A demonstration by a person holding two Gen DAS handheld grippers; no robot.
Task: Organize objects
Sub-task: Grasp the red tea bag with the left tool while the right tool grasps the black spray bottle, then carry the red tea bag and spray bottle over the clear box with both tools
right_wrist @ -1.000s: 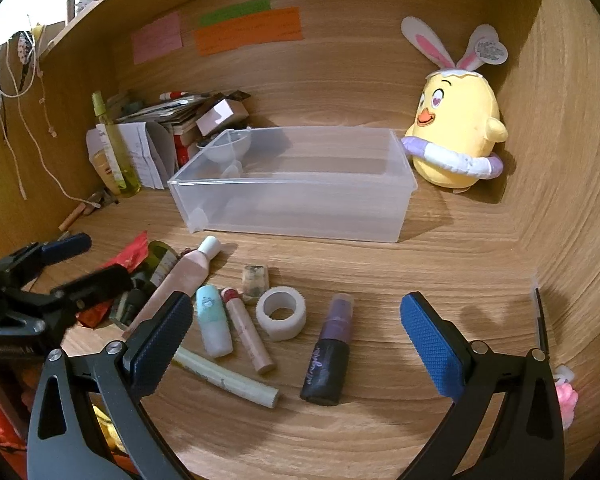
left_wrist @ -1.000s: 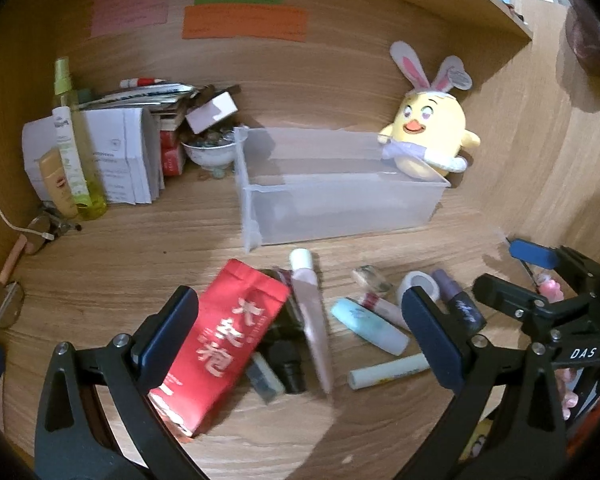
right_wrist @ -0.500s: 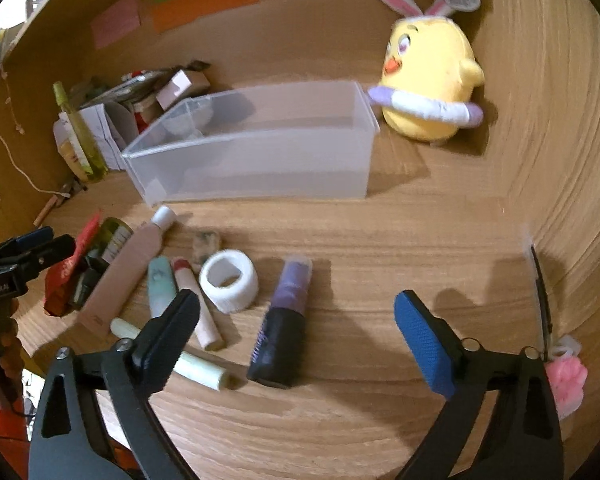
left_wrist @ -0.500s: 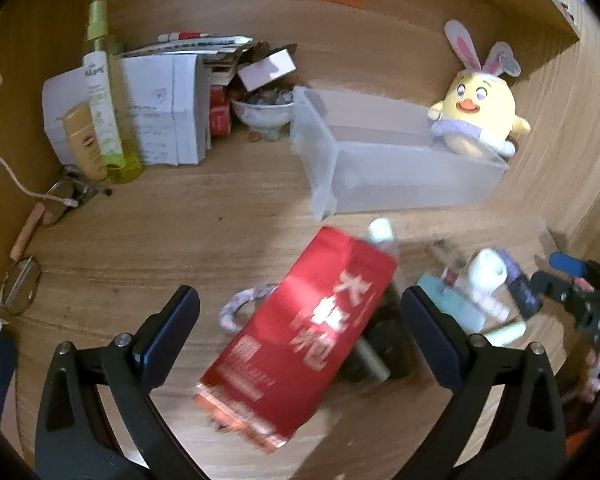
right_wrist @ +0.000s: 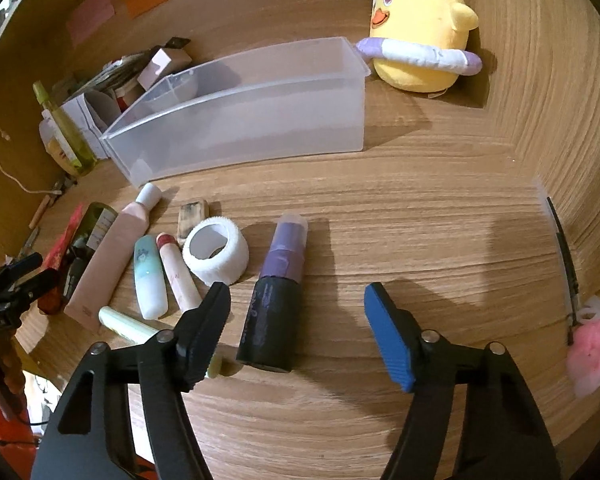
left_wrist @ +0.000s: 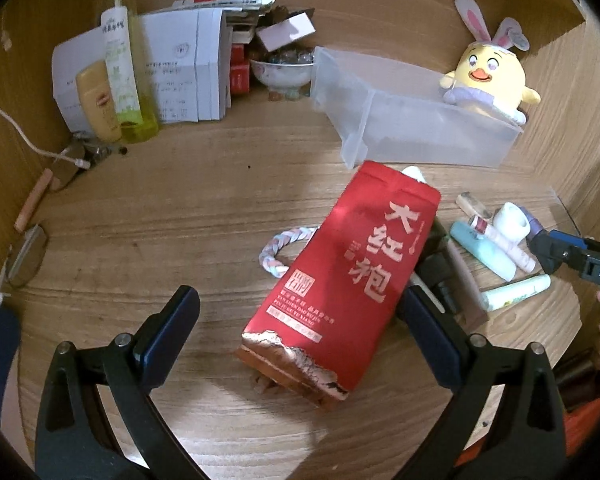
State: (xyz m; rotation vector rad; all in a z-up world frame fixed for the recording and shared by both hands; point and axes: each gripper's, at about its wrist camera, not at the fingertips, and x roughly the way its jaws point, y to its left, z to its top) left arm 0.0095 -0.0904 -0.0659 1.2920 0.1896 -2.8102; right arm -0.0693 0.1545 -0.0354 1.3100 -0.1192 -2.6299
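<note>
Warm indoor light falls from above on my wooden desk [right_wrist: 420, 208], bright enough to read the print on the red packet [left_wrist: 352, 272]. The purple bottle [right_wrist: 278, 280] and my right gripper [right_wrist: 298, 320] throw soft shadows. A pale glare patch lies on the wood near the left gripper [left_wrist: 296, 320]. Both views bend strongly at the edges, with black corners. The far clutter looks slightly soft.
</note>
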